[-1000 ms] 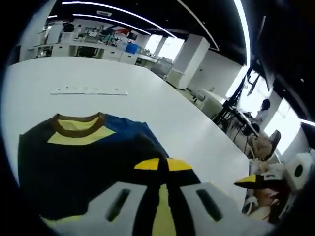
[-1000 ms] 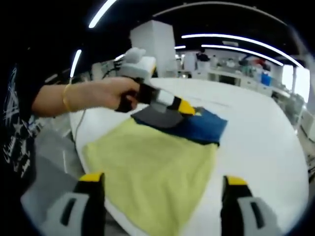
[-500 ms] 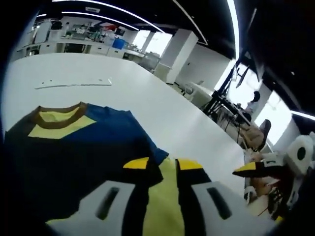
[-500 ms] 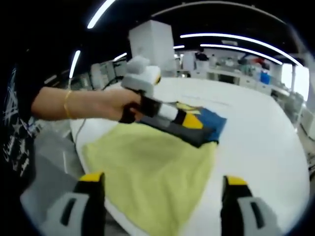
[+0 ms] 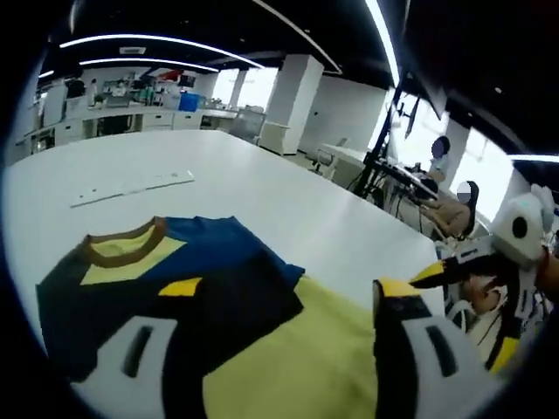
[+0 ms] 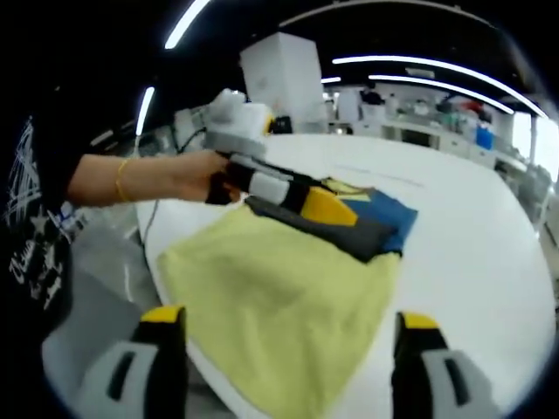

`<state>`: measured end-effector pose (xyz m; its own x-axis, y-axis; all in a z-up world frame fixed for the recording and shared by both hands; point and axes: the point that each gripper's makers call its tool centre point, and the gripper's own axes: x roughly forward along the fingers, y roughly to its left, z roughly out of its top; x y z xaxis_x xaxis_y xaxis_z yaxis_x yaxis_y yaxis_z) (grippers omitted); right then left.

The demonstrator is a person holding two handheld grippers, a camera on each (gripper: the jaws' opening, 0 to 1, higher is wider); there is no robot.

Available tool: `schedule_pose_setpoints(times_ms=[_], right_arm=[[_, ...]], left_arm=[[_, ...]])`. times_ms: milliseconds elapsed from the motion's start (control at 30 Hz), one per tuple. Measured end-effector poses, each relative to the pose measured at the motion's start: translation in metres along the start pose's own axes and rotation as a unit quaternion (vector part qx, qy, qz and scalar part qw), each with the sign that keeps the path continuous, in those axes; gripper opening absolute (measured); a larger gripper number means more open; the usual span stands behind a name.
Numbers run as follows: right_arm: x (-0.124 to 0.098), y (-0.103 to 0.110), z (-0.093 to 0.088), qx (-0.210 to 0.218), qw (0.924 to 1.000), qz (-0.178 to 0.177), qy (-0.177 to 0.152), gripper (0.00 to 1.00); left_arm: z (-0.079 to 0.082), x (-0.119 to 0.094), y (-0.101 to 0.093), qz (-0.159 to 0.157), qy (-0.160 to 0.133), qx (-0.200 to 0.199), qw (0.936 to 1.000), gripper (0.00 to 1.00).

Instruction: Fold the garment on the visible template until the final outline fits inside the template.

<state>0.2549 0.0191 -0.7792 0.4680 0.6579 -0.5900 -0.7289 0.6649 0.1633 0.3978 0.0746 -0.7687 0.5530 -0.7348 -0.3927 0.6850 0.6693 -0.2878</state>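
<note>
Left gripper (image 5: 288,301) spread over garment (image 5: 166,279) w/ brown collar; right gripper (image 6: 284,327) spread above yellow template (image 6: 279,301).

The person wears a black printed T-shirt (image 6: 31,236) and a thin gold bracelet (image 6: 120,181); grey tools carry yellow tips.

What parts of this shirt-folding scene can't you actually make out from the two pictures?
- Template outline: not discernible on the white table in either view.
- Garment near edge: right gripper view, cut off by the bottom edge.
- Strip on the table: left gripper view, too small to identify.
</note>
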Motion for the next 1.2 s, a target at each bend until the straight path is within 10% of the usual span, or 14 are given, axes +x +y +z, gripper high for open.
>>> schedule_pose_setpoints(times_ms=[233, 1200], right_arm=[[-0.001, 0.004, -0.004, -0.002, 0.9995, 0.029, 0.010, 0.99], [-0.003, 0.019, -0.030, -0.087, 0.9887, 0.081, 0.091, 0.95]], left_arm=[[-0.007, -0.032, 0.005, -0.004, 0.001, 0.010, 0.9999, 0.99], [-0.076, -0.145, -0.019, -0.019, 0.067, 0.079, 0.9945, 0.99]])
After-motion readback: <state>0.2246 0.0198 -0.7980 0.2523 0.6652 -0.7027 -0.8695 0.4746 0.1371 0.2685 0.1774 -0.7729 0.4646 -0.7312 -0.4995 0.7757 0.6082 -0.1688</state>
